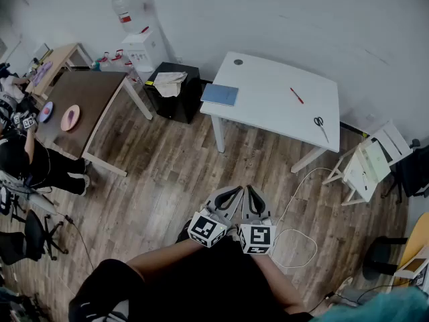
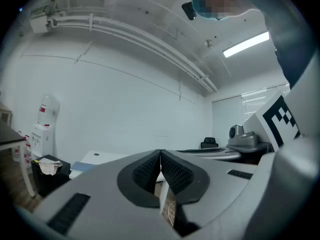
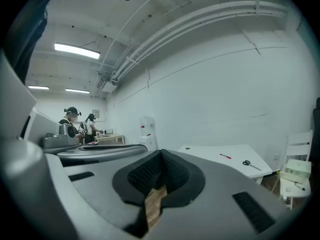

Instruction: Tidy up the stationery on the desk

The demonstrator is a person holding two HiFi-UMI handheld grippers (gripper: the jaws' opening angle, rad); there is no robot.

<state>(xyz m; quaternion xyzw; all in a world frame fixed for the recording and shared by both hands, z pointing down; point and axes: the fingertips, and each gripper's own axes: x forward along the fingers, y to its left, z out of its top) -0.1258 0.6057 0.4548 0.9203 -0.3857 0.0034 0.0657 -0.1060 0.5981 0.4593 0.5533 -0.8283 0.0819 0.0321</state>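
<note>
Water dispenser (image 1: 144, 45) beside black cabinet (image 1: 175, 94), brown table (image 1: 84, 96) at left

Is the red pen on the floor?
No, the red pen lies on top of the white desk, left of the scissors.

The small dark round thing (image 1: 238, 62) on the white desk (image 1: 268, 106) is too small to identify.

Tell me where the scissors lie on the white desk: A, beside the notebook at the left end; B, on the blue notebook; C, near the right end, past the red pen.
C: the scissors lie at the desk's right end, beyond the red pen.
</note>
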